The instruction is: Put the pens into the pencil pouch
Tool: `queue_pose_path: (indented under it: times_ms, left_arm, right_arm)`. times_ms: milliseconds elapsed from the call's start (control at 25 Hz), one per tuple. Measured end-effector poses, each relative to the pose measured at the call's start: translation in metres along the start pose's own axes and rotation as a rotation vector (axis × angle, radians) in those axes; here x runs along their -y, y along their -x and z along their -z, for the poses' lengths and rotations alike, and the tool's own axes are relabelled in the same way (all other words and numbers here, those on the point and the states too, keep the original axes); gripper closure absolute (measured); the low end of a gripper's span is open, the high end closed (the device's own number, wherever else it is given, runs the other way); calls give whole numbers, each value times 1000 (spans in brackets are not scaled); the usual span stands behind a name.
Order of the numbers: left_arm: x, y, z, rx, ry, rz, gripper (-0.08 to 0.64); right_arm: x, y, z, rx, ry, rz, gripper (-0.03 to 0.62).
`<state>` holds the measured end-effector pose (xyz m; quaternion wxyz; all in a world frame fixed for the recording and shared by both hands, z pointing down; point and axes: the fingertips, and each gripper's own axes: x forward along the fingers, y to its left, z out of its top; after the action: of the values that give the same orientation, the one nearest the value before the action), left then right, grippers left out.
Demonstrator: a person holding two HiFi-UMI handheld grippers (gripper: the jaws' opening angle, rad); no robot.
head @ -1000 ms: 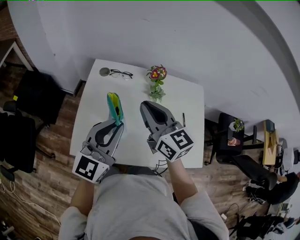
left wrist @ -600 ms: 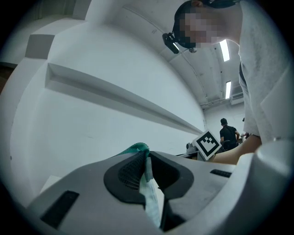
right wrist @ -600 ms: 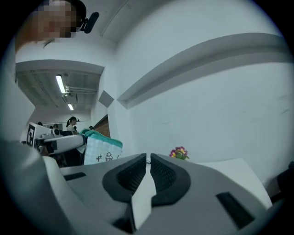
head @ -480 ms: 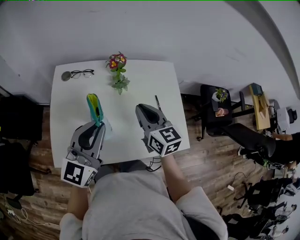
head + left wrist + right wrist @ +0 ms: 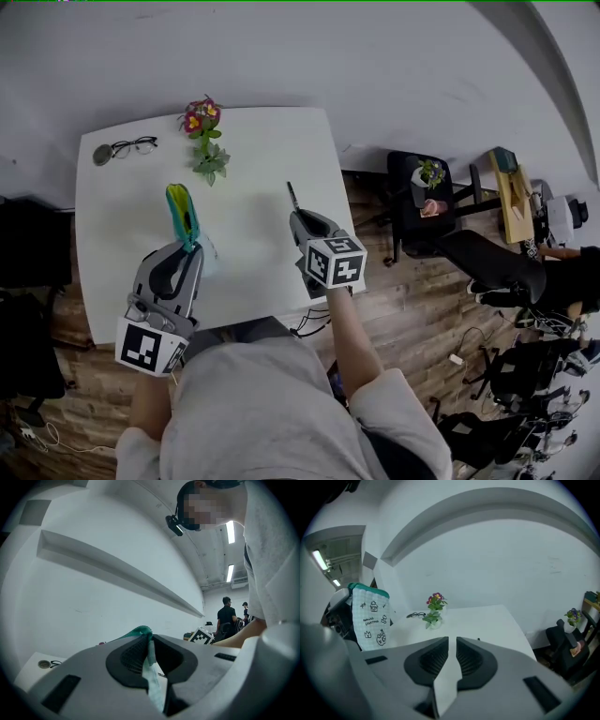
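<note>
Your left gripper (image 5: 187, 249) has its jaws clenched on one edge of the white checked fabric pencil pouch with teal trim (image 5: 180, 214). It holds the pouch upright over the white bench (image 5: 253, 141), teal mouth uppermost.

The pouch is soft and light and will likely sag and fold. In my judgement a hold nearer the opening would steady the mouth better. No view shows whether it contains anything.

Your right gripper (image 5: 302, 219) has its jaws drawn almost together with a slim gap between them, grasping nothing. The thin dark pen (image 5: 292, 195) lies on the bench just beyond those jaws, apart from the pouch. It looks stiff, light and liable to roll, so take it across the barrel near mid-length.

The small pot (image 5: 208, 165) at the far edge holds pink and yellow flowers.
</note>
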<state>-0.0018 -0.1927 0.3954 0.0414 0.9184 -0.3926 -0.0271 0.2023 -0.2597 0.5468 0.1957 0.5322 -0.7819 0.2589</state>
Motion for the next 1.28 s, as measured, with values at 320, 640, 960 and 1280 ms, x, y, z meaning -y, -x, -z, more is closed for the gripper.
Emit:
queue_pose_path:
  times_ms: [320,640,960,1280]
  left_arm:
    - [-1,-20,11,-24,8,-42,506]
    - [-5,-29,22,-43,6,-109,506]
    - [-19,-24,28,-43,21,-202,506]
    - [-17,-26,30,-45,23,-228,506]
  right_arm:
    - [54,-55,8,-239,-46,-2,463]
    - [78,-116,22,-455,-66,-39,465]
    - [102,-148,36,-567,-9,55,507]
    - [103,-147,34,-535,79,107,540]
